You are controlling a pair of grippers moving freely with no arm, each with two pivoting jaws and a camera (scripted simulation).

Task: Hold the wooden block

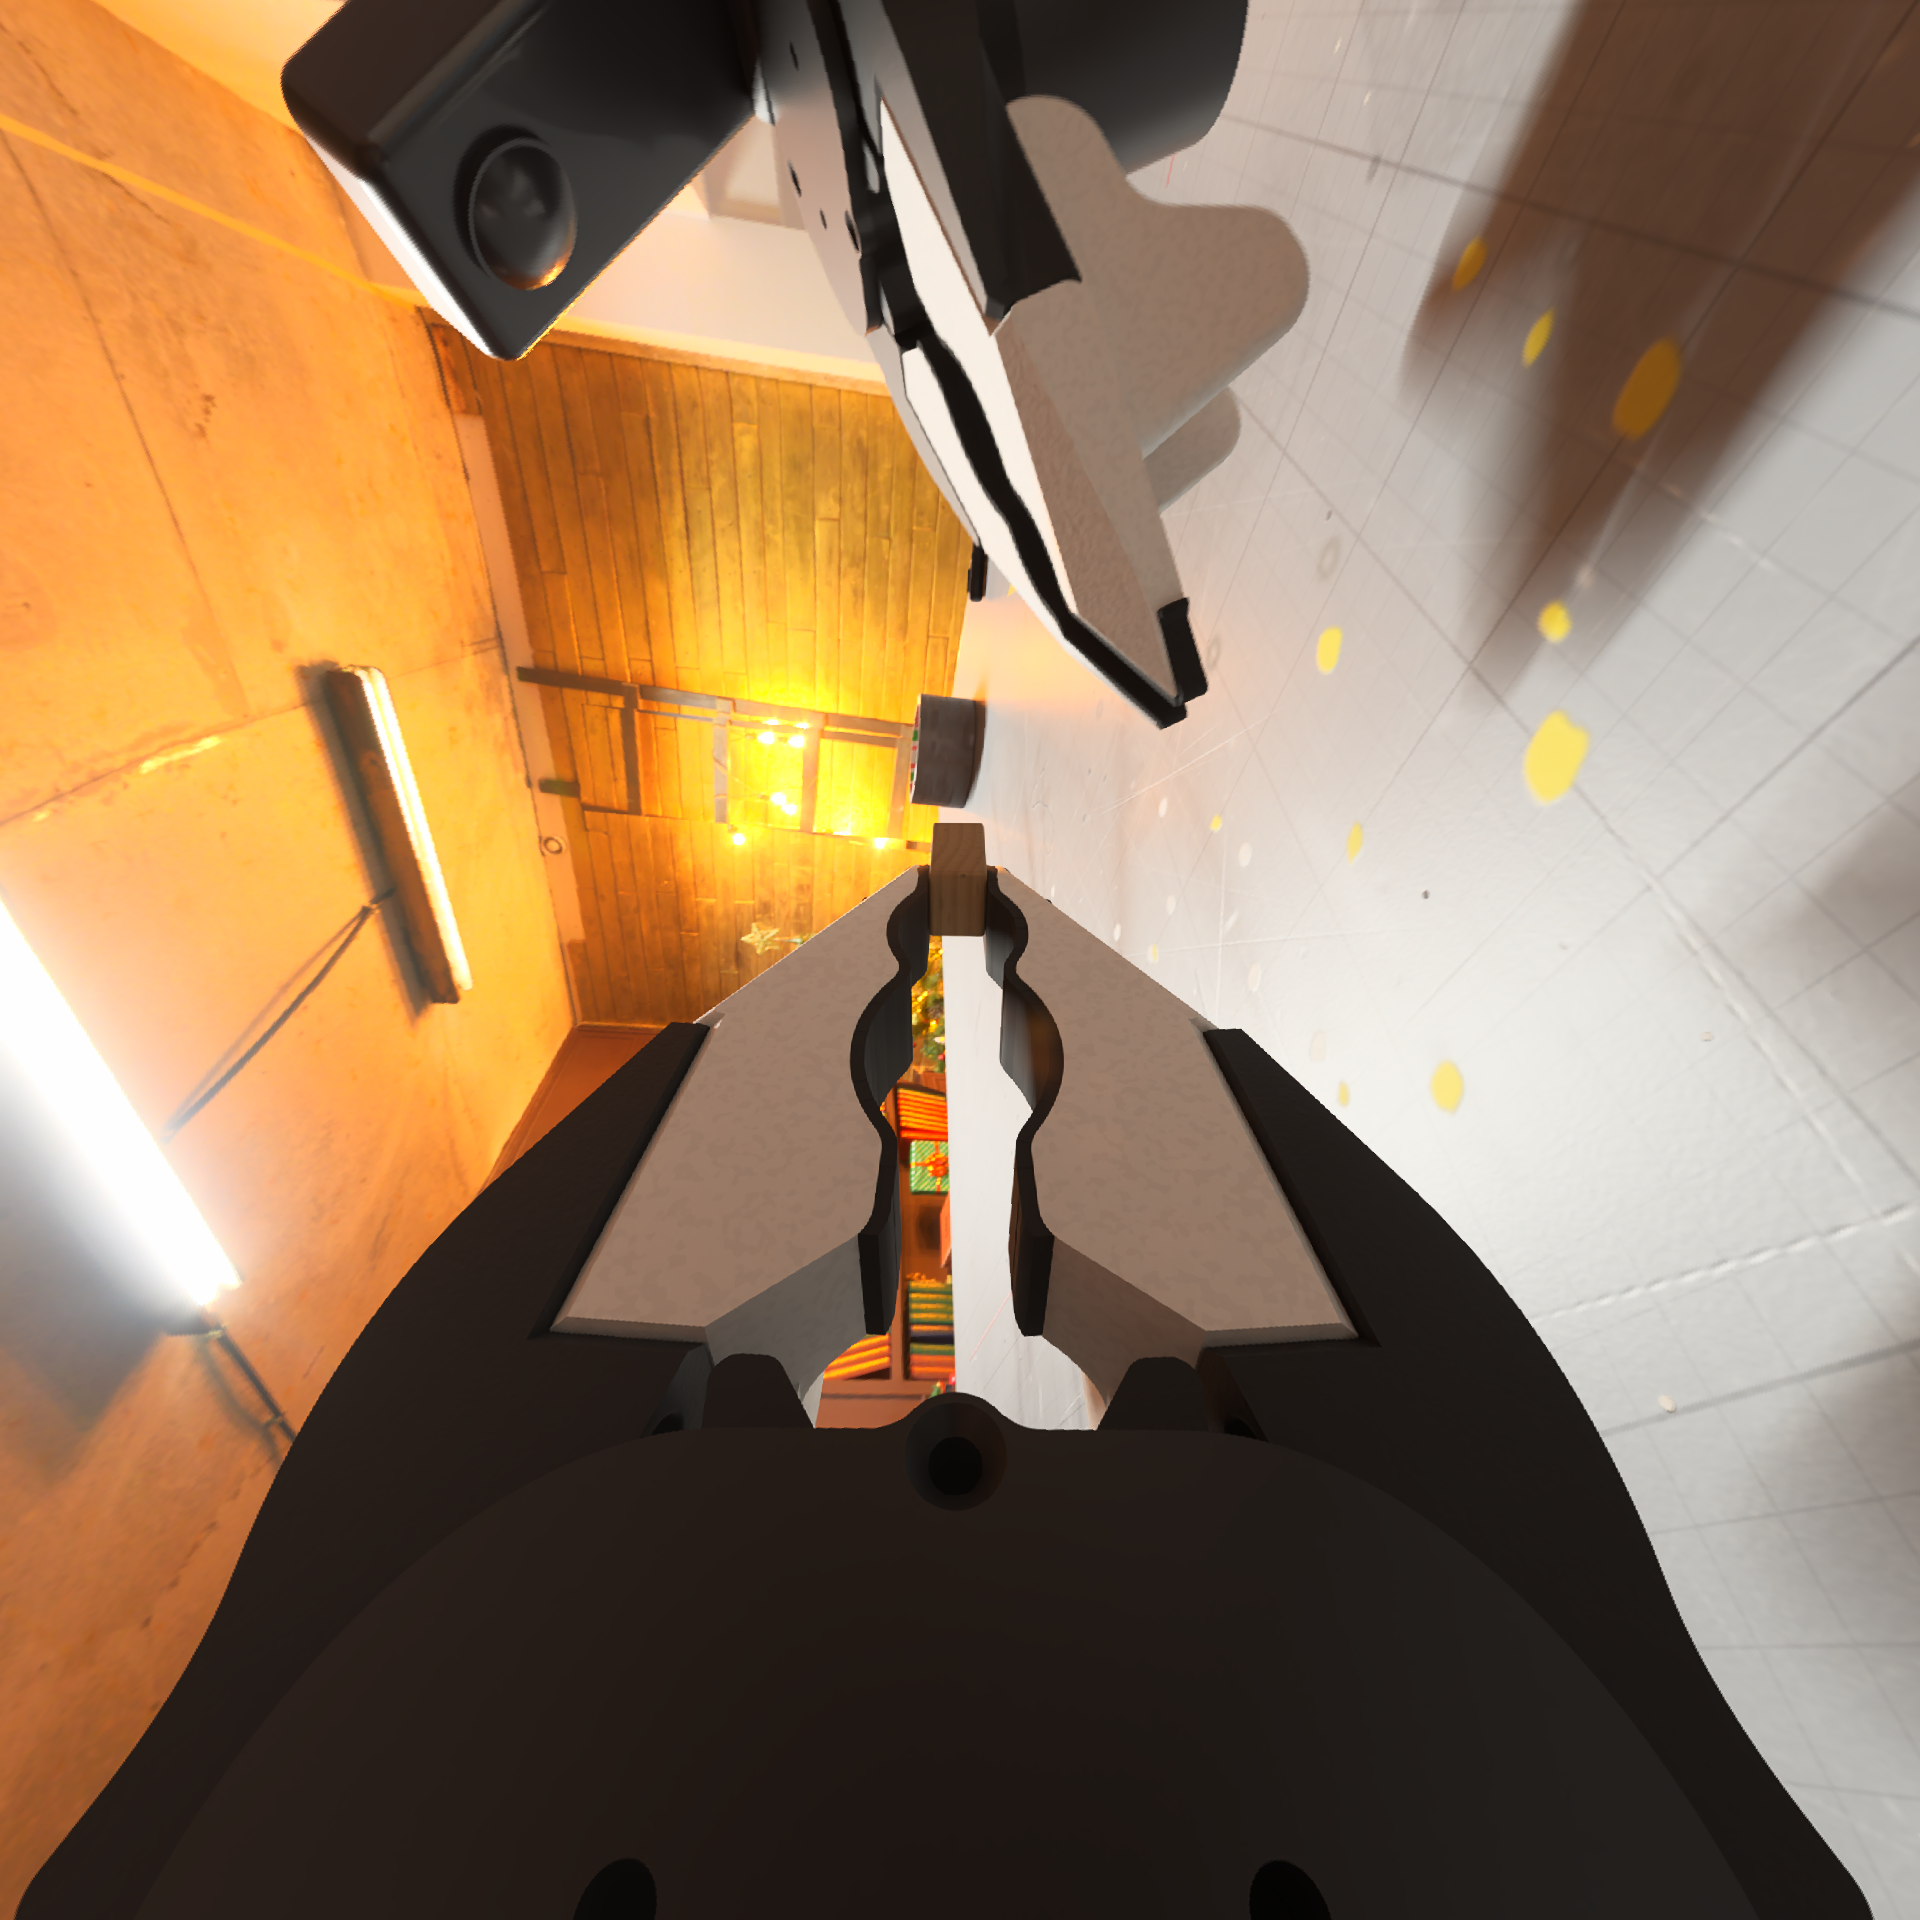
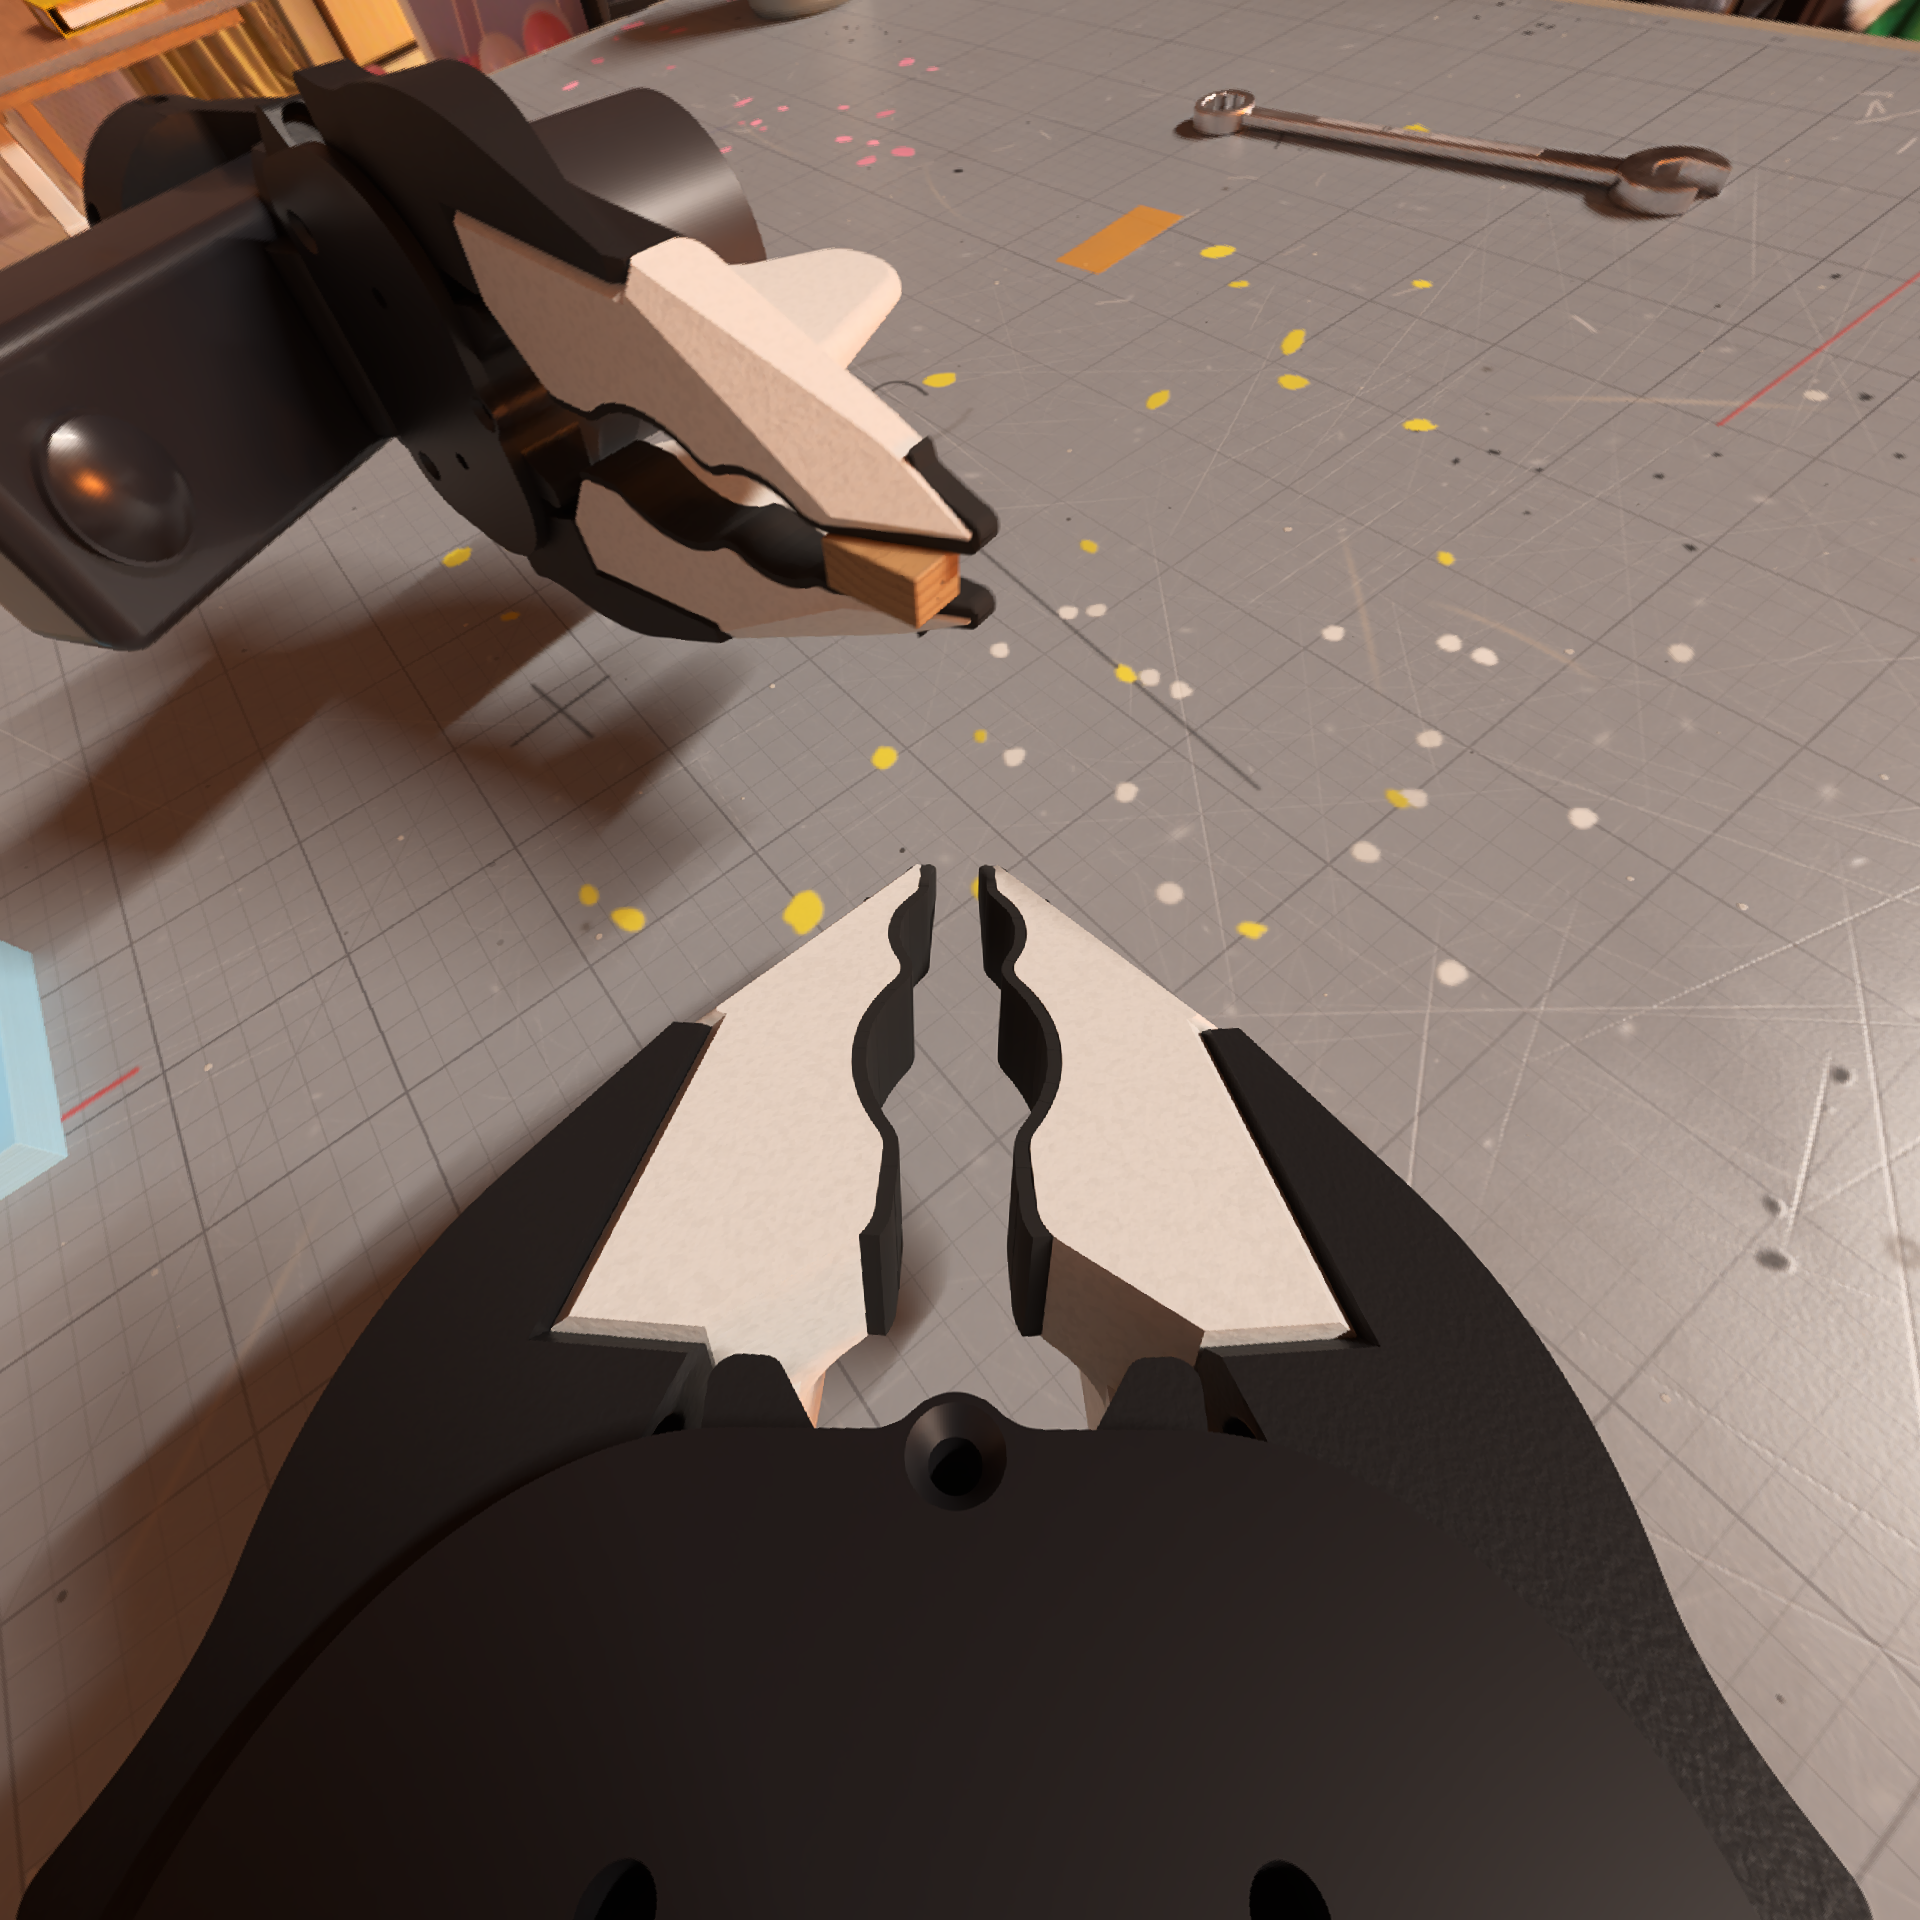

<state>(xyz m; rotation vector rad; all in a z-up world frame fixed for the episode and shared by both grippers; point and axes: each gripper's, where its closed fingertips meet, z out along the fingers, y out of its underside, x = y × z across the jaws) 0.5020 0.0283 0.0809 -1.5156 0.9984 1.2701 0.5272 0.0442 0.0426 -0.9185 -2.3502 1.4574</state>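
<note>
Wooden block (image 2: pixel 902 584): a pale timber piece is being pinched at the very tips of the left gripper (image 2: pixel 951 566), at about ten o'clock in the right wrist view, well clear of the worktop (image 2: pixel 1455 623).
Block in the left wrist view: the wooden block (image 1: pixel 957 881) is being seen at centre, sticking out past the fingers (image 1: pixel 790 1091) toward twelve o'clock.
Left fingers: they are being pressed onto the block from two sides; only the tips are making contact, so the grip is judged shallow.
Right gripper (image 2: pixel 957 883): its fingers are being held nearly together with a narrow gap and nothing between them, pointing toward twelve o'clock over the worktop; in the left wrist view the right gripper (image 1: pixel 1179 675) is being seen at one o'clock, near the block but apart from it.
Step in hand: the block is being held aloft, as judged from the shadow being cast at nine o'clock on the grey mat.
Doing it well: pressure is best being kept steady and the wrist level, since a tip pinch is likely to let the block twist or slip.
Risk: the right gripper is best being kept off the block.
Other things: a wrench (image 2: pixel 1455 145) is lying at one o'clock, a light blue box (image 2: pixel 26 1070) at nine o'clock, a dark cylinder (image 1: pixel 945 750) just beyond the block.
</note>
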